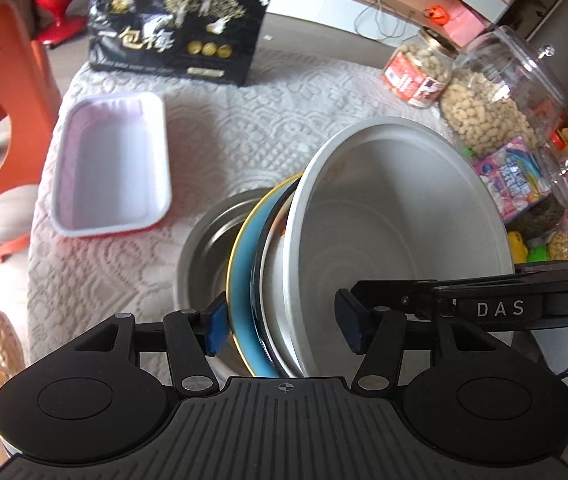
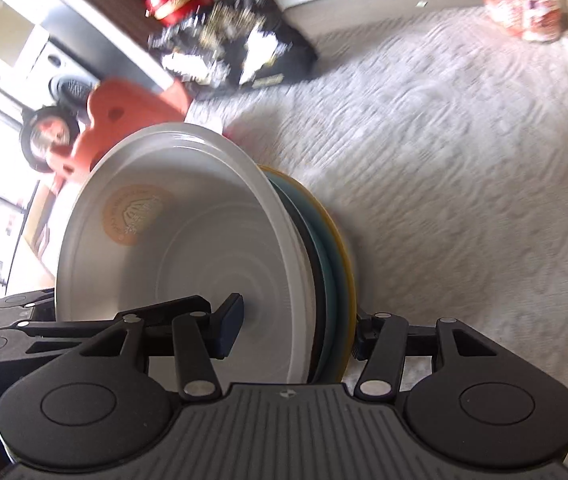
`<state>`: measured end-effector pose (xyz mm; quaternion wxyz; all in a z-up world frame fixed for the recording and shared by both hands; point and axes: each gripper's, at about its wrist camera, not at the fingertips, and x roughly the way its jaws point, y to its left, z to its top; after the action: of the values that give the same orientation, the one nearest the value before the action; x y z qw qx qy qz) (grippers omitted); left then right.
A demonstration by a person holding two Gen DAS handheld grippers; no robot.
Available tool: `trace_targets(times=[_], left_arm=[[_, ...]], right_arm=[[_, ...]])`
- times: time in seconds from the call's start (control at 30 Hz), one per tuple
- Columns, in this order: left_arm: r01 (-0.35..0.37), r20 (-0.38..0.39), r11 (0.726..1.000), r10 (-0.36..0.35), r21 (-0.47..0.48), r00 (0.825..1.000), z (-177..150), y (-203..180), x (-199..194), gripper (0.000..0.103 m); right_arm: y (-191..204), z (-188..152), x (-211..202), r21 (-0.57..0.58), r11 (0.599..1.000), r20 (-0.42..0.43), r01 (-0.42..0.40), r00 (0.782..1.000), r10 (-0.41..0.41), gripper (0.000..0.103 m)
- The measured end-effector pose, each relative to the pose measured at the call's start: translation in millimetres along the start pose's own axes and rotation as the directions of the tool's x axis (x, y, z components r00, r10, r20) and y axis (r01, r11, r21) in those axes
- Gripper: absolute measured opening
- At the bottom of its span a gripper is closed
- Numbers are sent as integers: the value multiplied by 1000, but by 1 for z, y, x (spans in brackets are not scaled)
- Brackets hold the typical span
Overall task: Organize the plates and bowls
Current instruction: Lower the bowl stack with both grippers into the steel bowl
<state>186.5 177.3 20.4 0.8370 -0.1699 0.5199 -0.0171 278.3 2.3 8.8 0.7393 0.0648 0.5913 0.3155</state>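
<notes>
Nested bowl stack [image 1: 363,240] stands on edge, clamped between both grippers' fingers [image 1: 216,330].

On the worktop [image 1: 244,128], a tray [image 1: 112,168] lies left of the tilted dish stack [image 1: 383,232]; a bag [image 1: 180,20] stands behind, jars [image 1: 483,92] to the right.

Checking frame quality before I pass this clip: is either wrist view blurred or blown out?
Left wrist view: mostly sharp, the white bowl and the black bag read clearly; the floor at the left edge is overexposed. Right wrist view: motion blur smears the tablecloth and the background, while the white bowl between the fingers stays fairly crisp; the windows at left are blown out.
</notes>
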Motion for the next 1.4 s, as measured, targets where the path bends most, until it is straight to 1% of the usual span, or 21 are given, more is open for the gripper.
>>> trace_targets(times=[0.07, 0.17, 0.23, 0.37, 0.47, 0.5, 0.57, 0.6, 0.63, 0.67, 0.7, 0.8, 0.87, 0.93, 1.0, 1.07, 1.17, 1.3, 1.4], left_arm=[[-8, -14, 1000, 8, -16, 1000, -8, 18, 7, 59], [-29, -11, 1000, 29, 9, 1000, -20, 30, 15, 59], [-25, 27, 999, 24, 47, 999, -24, 30, 15, 59], [-12, 78, 998, 7, 64, 997, -27, 29, 15, 57], [6, 134, 999, -13, 54, 991, -28, 32, 11, 50], [8, 151, 999, -16, 54, 988, -28, 32, 9, 45], [26, 185, 998, -38, 65, 982, -28, 29, 4, 39], [32, 192, 997, -45, 70, 980, -28, 28, 2, 33], [31, 196, 996, -46, 79, 980, -29, 25, 2, 30], [28, 198, 996, -45, 89, 979, -30, 24, 1, 31], [16, 200, 995, -35, 96, 979, -31, 22, 2, 30], [9, 201, 995, -30, 103, 979, -33, 21, 6, 30], [24, 206, 995, -44, 98, 978, -32, 23, 6, 29], [70, 220, 993, -89, 92, 971, -32, 26, 4, 32], [77, 240, 993, -95, 87, 966, -32, 26, 0, 30], [80, 259, 993, -99, 82, 961, -32, 27, -4, 29], [80, 267, 995, -93, 58, 959, -31, 31, -5, 29], [98, 266, 995, -103, 31, 959, -28, 36, -4, 31], [99, 267, 995, -102, 25, 958, -28, 38, -4, 31]], right_arm=[[9, -1, 20, -4, 1000, -46, 10, 999, -10, 51], [19, -4, 39, -19, 999, -78, 50, 996, -51, 52], [22, -2, 42, -31, 997, -69, 75, 995, -77, 54], [19, 4, 45, -13, 994, -65, 108, 992, -108, 54], [11, 5, 46, 23, 993, -49, 112, 993, -111, 54], [5, 6, 45, 53, 993, -46, 108, 993, -106, 54], [-1, 8, 43, 80, 991, -30, 105, 994, -103, 53], [0, 8, 42, 72, 990, -20, 117, 993, -116, 53], [3, 7, 40, 57, 987, -6, 148, 989, -148, 53], [7, 7, 38, 32, 983, 15, 181, 983, -182, 53], [10, 7, 36, 9, 981, 26, 193, 981, -193, 53], [17, 6, 28, -28, 974, 62, 223, 973, -221, 53], [21, 6, 20, -51, 968, 94, 246, 966, -241, 54], [26, 5, 12, -89, 950, 143, 298, 948, -284, 54], [29, 5, 7, -121, 942, 179, 312, 941, -289, 54], [27, 5, 2, -113, 942, 186, 315, 939, -291, 54], [24, 3, 3, -110, 942, 181, 317, 938, -295, 54], [23, -1, 10, -115, 925, 178, 362, 924, -339, 53], [21, -2, 14, -103, 923, 173, 372, 920, -351, 52]])
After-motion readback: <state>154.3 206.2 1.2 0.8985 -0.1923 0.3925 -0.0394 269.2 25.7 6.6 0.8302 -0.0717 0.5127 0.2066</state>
